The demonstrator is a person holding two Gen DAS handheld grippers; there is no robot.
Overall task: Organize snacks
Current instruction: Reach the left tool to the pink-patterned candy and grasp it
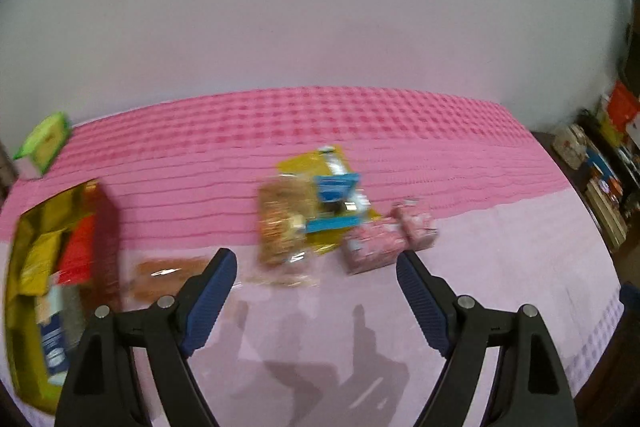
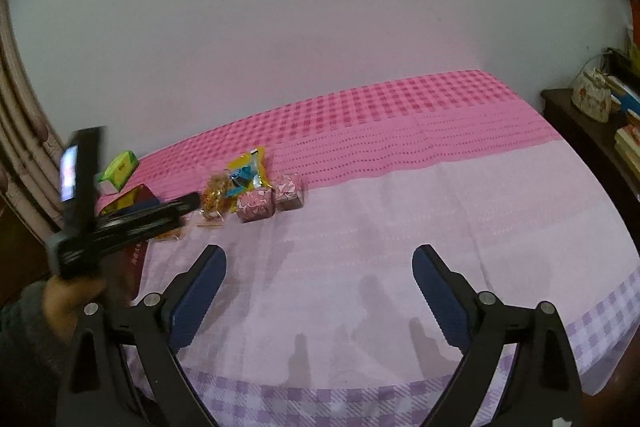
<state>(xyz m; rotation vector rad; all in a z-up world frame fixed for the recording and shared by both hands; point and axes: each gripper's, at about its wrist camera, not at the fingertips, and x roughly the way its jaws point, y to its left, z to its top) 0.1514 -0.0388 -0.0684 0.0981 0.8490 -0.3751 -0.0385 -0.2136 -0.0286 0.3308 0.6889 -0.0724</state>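
Two hand-held grippers are in play, and both stand wide apart with nothing between their blue pads. Your left hand-held gripper (image 1: 316, 283) tilts downward over the pale front part of the bed (image 1: 500, 267), its fingers aimed at the blurred pile of snacks ahead but not touching any of it. In that pile a clear bag of brown snacks (image 1: 282, 227) lies against a yellow packet (image 1: 310, 163) with a blue packet (image 1: 335, 187) on top, and two pink boxes (image 1: 374, 247) sit side by side just to the right. A flat brown packet (image 1: 168, 277) lies near the left finger, and beyond it an open gold box (image 1: 24, 239) at the bed's left edge already holds several packets. A green box (image 1: 46, 139) sits farther back on the pink checked cover. Your right hand-held gripper (image 2: 320, 291) also points downward, over bare pale cover, well apart from the snacks, which lie up and to its left. From that view your left hand (image 2: 64, 295) shows at the left edge, gripping the handle of the other tool, which is blurred and reaches toward the pile.
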